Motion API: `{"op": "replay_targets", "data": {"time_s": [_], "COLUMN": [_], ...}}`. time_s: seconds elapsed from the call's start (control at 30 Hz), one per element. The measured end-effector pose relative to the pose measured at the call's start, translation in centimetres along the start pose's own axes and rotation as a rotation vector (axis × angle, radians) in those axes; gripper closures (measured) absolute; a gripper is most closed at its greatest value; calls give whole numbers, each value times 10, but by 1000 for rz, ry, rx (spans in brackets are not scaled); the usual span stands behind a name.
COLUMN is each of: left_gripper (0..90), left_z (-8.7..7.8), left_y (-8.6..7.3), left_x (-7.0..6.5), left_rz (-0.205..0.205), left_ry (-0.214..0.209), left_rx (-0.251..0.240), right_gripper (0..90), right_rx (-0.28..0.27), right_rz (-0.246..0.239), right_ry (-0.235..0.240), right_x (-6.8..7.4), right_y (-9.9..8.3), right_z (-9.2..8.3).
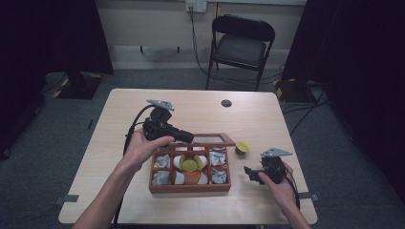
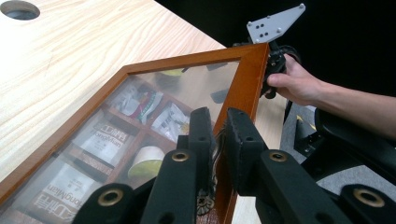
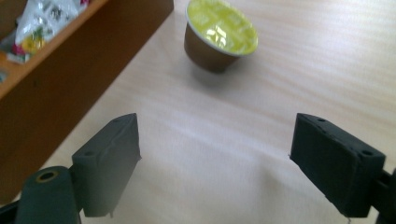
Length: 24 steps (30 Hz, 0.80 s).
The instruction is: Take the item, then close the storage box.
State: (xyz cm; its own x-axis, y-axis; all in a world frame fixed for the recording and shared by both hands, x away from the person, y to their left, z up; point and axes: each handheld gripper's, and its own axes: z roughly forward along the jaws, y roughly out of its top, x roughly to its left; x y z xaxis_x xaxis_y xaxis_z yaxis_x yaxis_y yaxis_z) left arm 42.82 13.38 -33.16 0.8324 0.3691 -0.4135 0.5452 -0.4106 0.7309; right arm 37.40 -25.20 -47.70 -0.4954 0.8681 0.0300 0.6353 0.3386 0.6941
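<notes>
A wooden box [image 1: 189,187] with several compartments of tea sachets [image 1: 218,157] and capsules [image 1: 190,165] sits at the table's front middle. Its glass lid [image 2: 140,116] is raised, and my left gripper [image 1: 187,138] [image 2: 218,120] is shut on the lid's wooden frame [image 2: 243,84]. A brown capsule with a yellow-green foil top [image 1: 241,148] [image 3: 219,35] stands on the table just right of the box. My right gripper [image 1: 250,173] [image 3: 217,140] hovers low in front of that capsule, open, with bare table between its pads. The box's side wall [image 3: 70,79] is to its left.
A round cable hole [image 1: 226,103] [image 2: 19,9] lies at the table's far side. A black folding chair [image 1: 241,43] stands beyond the table. The table's right edge [image 1: 298,162] runs close to my right hand [image 1: 282,188].
</notes>
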Motion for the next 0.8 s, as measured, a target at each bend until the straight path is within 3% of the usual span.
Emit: {"op": "replay_targets", "data": {"time_s": [0.37,0.57,0.8], "left_gripper": [813,813,814], "left_z": [2,2,4], "left_y": [-1,-1,-4], "left_x": [-4,-5,-6], "left_rz": [16,19,30], "left_ry": [11,16,7], "left_rx": [27,27,36], "right_gripper": [133,129,124], "right_rx": [38,-9,-24], "right_rz": [-12,-8,-3], "right_ry": [-44,-44,-46], "right_x": [-2,-2,-2], "right_y": [-23,-28,-29], "right_z": [4,5,6]}}
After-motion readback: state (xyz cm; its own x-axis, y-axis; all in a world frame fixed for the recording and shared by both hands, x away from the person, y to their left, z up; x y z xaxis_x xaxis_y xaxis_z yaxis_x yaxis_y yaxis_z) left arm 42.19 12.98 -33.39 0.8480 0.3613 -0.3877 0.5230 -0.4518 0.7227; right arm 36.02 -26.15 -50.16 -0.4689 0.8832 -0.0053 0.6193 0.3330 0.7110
